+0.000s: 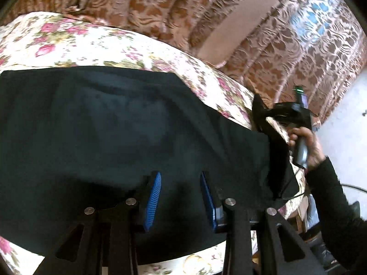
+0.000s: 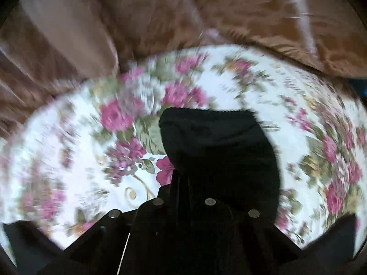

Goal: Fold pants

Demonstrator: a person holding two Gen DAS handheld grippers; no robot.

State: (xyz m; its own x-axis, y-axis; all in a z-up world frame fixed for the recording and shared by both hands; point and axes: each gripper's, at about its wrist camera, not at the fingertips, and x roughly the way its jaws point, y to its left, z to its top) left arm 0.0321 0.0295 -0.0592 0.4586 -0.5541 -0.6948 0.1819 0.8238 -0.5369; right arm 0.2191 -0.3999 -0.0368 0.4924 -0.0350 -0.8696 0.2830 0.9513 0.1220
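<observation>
The black pants lie spread across a bed covered by a white sheet with pink flowers, and they fill most of the left wrist view. Behind the bed hangs a brown patterned curtain, with a pale wall to the far right.

The left gripper hangs over the near part of the pants with its jaws apart. Its 2 blue ribbed pads show plainly, with dark cloth visible in the gap between them. Whether the pads touch the fabric cannot be told.

At the right side of that view, the right gripper is held by a hand in a dark sleeve. It sits at the right end of the pants, where the cloth rises off the bed toward it in a lifted fold. A small green light glows on top of the tool.

The right wrist view is heavily blurred. There, a bunch of the black pants rises straight out from between the fingers of the right gripper, above the flowered sheet. The jaws are together, clamped on the cloth. More dark fabric shows at the near left and near right corners of that view.
</observation>
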